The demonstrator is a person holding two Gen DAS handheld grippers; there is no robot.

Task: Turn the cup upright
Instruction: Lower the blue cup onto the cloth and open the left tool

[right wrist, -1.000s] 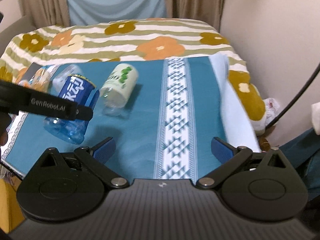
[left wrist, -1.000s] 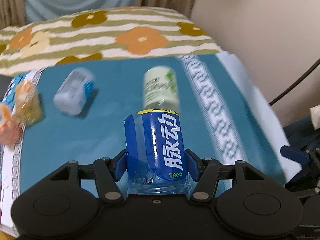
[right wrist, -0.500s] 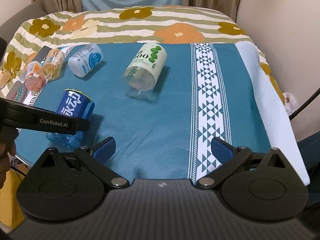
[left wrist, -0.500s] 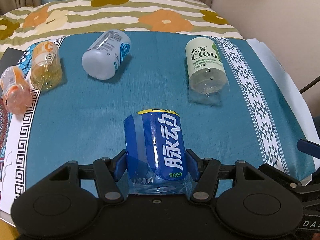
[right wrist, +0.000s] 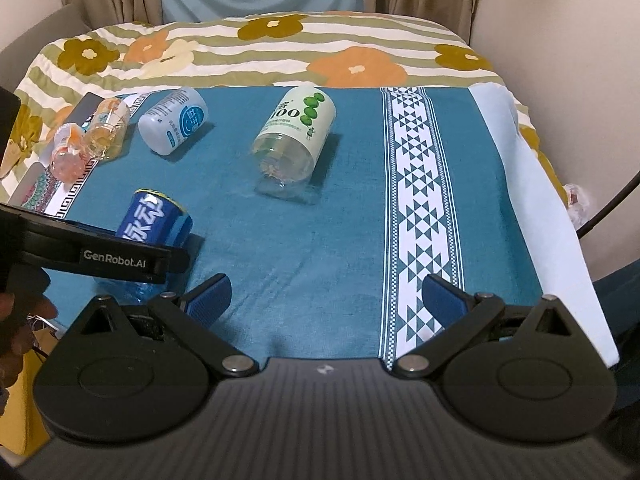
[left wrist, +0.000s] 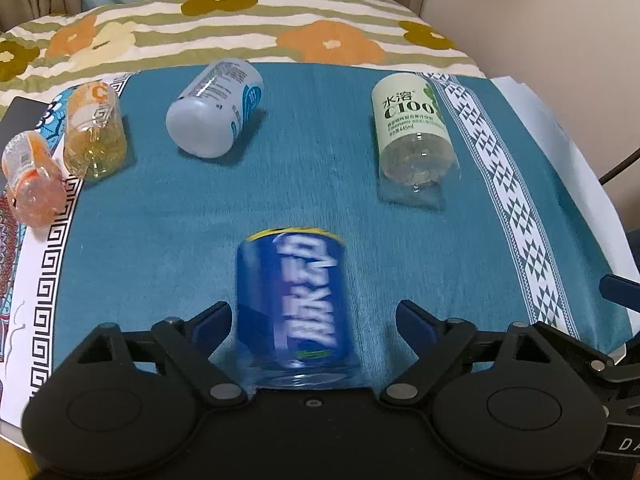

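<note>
A blue-labelled clear cup [left wrist: 294, 306] stands between the spread fingers of my left gripper [left wrist: 314, 318], open rim up, motion-blurred. The left gripper is open; its pads stand clear of the cup on both sides. In the right wrist view the same cup [right wrist: 154, 226] leans at the near left, partly hidden behind the left gripper's body. My right gripper [right wrist: 326, 300] is open and empty above the blue cloth [right wrist: 320, 240]. A green-labelled cup [left wrist: 414, 136] lies on its side at the right, also in the right wrist view [right wrist: 294, 140].
A white-blue cup [left wrist: 216, 114], a yellow cup [left wrist: 94, 132] and an orange cup [left wrist: 32, 178] lie on their sides at the far left. A flowered blanket [left wrist: 280, 28] lies behind. A wall [right wrist: 580, 80] and a black cable [right wrist: 608, 206] are at the right.
My left gripper has opened and let go of the blue cup, which now stands free between the fingers. The right gripper stays open and has shifted only slightly.
</note>
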